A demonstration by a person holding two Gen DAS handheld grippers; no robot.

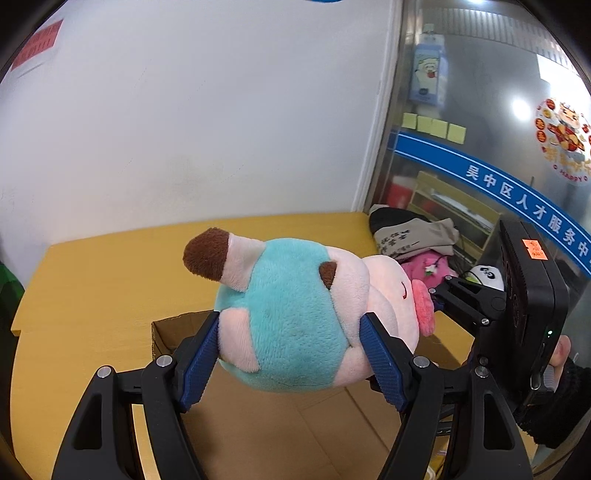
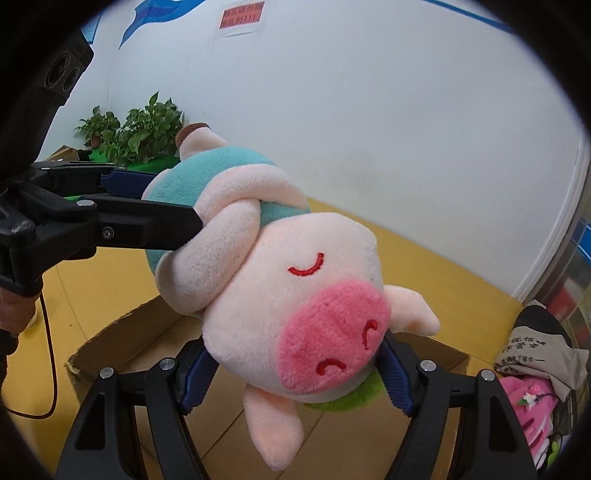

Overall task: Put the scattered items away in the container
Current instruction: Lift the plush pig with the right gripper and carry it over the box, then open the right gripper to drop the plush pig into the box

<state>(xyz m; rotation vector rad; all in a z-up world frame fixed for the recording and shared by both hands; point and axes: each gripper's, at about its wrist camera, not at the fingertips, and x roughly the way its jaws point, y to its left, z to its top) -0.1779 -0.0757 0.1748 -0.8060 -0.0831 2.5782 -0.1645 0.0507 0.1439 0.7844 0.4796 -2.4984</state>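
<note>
Hidden: the cardboard box is mostly covered by the plush pig; only its near-left corner and part of its brown floor show in the left wrist view. What the box holds cannot be told.
Cut off: the heap of clothes at the bench's far right corner runs behind the right claw's body.
Writing: a blue band on the glass wall carries white Chinese characters; a round sticker reads "HAPPY". The red notice on the white wall is too blurred to read. Print on the beige cloth is unclear.
Pig: held in the air over the box and the yellow bench, pink snout toward the right wrist camera.
Left claw: clamped on the pig's teal body, blue pads pressed into both sides.
Right claw: clamped on the pig's head, pads sunk in beside the snout.
Box contents: not visible.
Plants: potted, far left by the wall.
</note>
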